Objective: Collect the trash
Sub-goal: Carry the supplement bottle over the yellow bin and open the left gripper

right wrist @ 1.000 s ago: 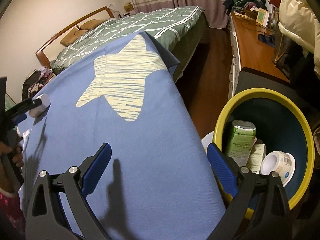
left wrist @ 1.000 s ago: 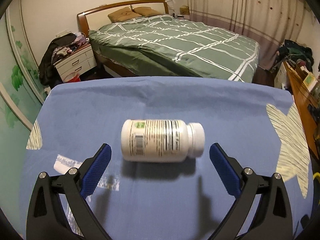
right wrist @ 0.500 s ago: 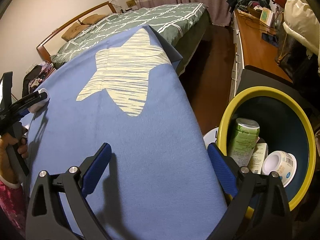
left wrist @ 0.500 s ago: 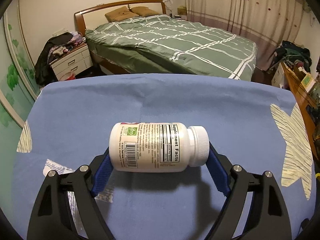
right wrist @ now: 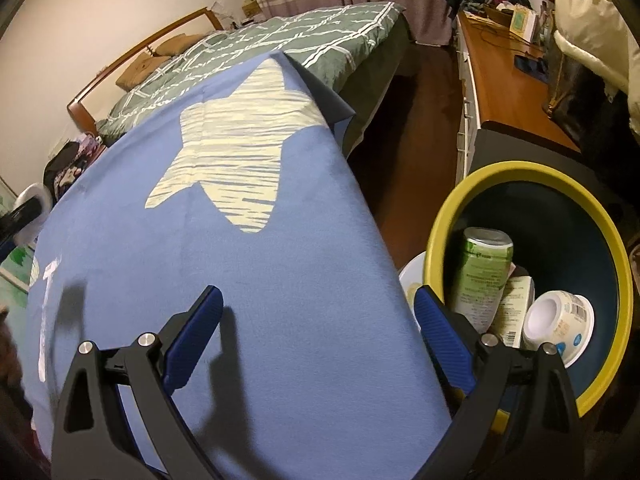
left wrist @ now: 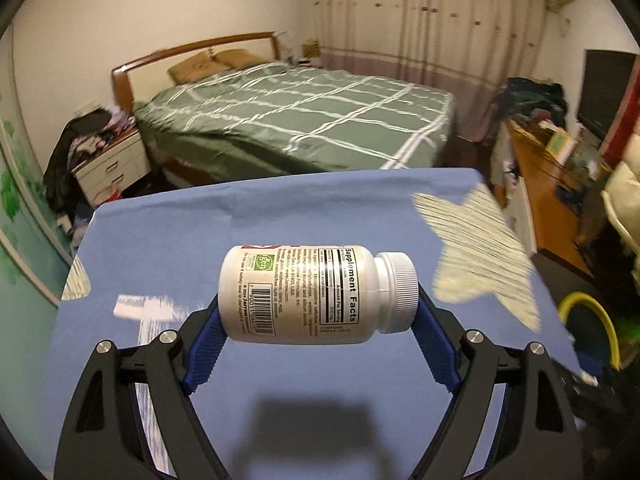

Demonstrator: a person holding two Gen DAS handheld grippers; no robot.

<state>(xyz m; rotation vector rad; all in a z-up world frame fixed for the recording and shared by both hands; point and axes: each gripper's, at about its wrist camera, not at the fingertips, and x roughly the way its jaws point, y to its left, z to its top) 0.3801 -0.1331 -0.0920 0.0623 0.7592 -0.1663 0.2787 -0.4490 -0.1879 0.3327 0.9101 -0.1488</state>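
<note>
Gripping with my left gripper, I hold the white supplement bottle sideways, one blue pad against its base and the other against its ribbed cap, lifted above the blue cloth, where its shadow falls. My right gripper hangs with its jaws spread wide and nothing between them, over the cloth's edge. Just beside that edge stands the yellow-rimmed bin; inside it lie a green can, a small carton and a white tub. Beyond the cloth is the green bed; a pale star is printed on the cloth.
</note>
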